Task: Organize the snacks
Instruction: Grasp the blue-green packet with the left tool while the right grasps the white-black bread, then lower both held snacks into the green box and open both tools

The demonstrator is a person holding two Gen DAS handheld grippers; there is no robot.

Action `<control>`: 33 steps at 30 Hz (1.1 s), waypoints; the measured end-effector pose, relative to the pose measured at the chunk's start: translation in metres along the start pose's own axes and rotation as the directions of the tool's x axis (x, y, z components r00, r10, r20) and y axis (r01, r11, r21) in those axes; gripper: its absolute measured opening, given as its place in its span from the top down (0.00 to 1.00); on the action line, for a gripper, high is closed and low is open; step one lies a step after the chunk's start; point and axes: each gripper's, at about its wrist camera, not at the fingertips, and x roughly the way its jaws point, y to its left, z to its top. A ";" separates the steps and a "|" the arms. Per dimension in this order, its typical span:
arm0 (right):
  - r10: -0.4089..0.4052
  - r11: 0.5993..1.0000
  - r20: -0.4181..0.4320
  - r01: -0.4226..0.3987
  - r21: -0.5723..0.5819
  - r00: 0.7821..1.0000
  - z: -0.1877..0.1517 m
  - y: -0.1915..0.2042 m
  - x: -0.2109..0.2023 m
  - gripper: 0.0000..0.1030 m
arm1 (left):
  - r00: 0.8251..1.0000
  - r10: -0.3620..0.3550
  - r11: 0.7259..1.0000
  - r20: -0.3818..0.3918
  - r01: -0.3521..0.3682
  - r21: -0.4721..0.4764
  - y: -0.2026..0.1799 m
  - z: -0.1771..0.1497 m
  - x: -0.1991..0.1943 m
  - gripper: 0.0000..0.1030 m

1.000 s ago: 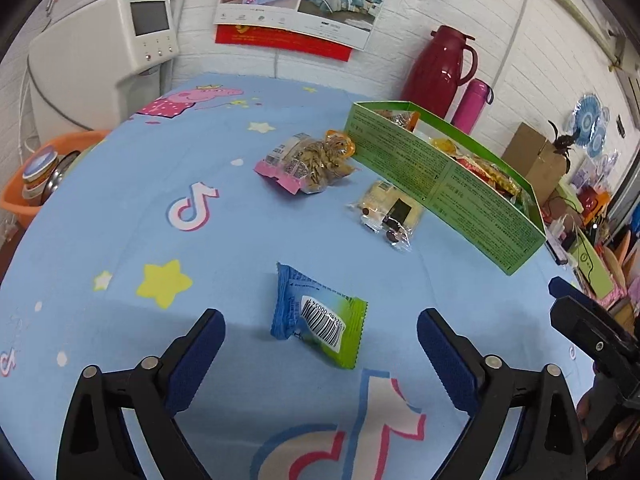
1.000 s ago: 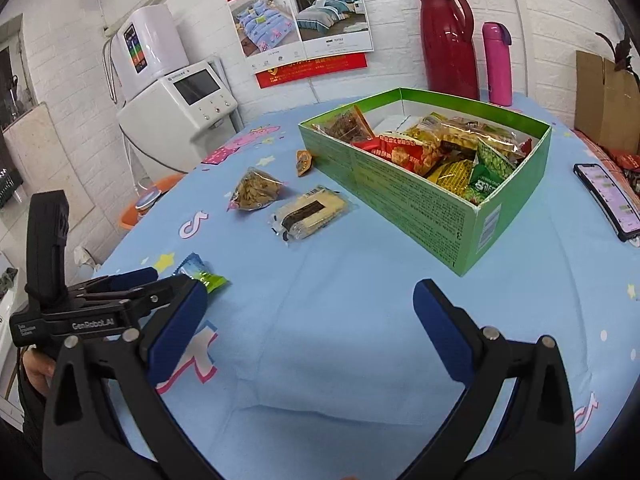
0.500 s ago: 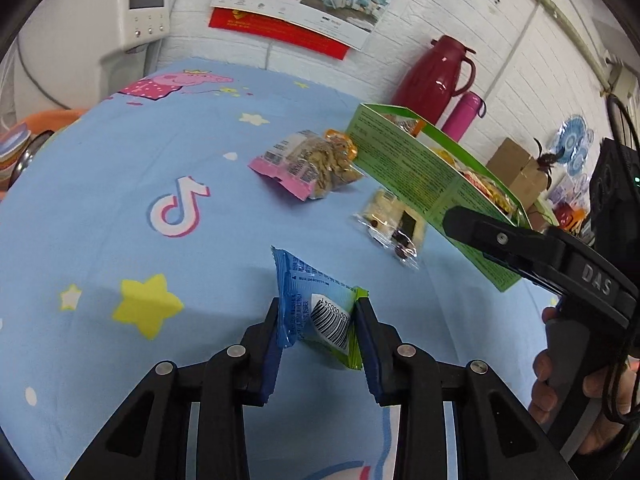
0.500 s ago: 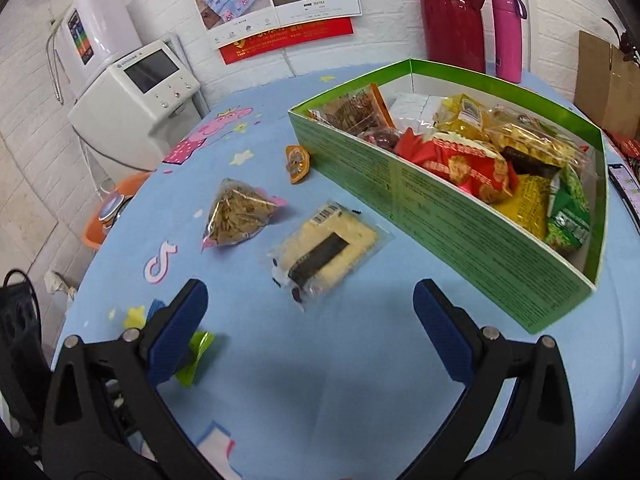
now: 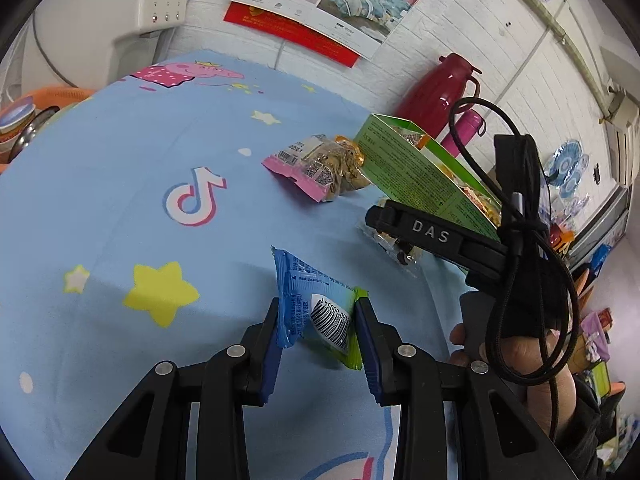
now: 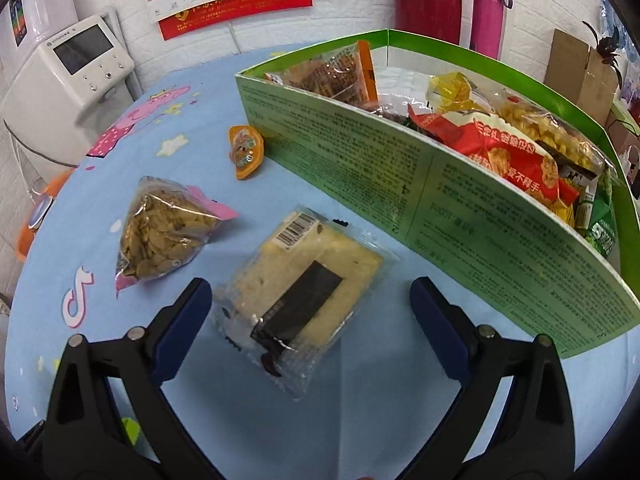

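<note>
Much of the pale cake packet [image 5: 394, 246] is hidden in the left wrist view, covered at centre right by the black body of the right hand-held gripper and its looped cable [image 5: 516, 264]. The far end of the green box [image 6: 440, 184] runs off the right edge of the right wrist view, and the snacks inside overlap too much to sort out.

The left hand-held gripper [image 5: 318, 326] is clamped on the blue-and-green packet [image 5: 316, 308], lower centre of its frame, both blue pads pressed to its sides, the barcode facing the camera.

The right hand-held gripper [image 6: 310, 308] stands wide open, fingers either side of the cake packet, which lies flat on the blue counter [image 6: 192, 92] just beside the box. A seed bag [image 6: 164, 232] lies to the left, an orange jelly cup [image 6: 244, 152] against the box corner.
</note>
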 end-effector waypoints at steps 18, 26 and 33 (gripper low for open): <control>0.140 0.981 -0.047 -0.145 -0.132 0.989 -0.026 -0.029 -0.033 0.36 | 1.000 -0.016 1.000 -0.004 0.016 -0.016 0.004 0.000 0.003 0.66; 0.102 0.978 -0.030 -0.106 -0.181 0.994 -0.015 -0.013 -0.017 0.31 | 1.000 -0.031 0.999 0.002 0.031 -0.032 0.006 0.001 0.003 0.65; 0.146 0.969 -0.022 -0.147 -0.199 0.989 -0.024 -0.025 -0.027 0.47 | 0.998 -0.066 0.997 -0.010 0.066 -0.040 0.008 0.001 0.006 0.70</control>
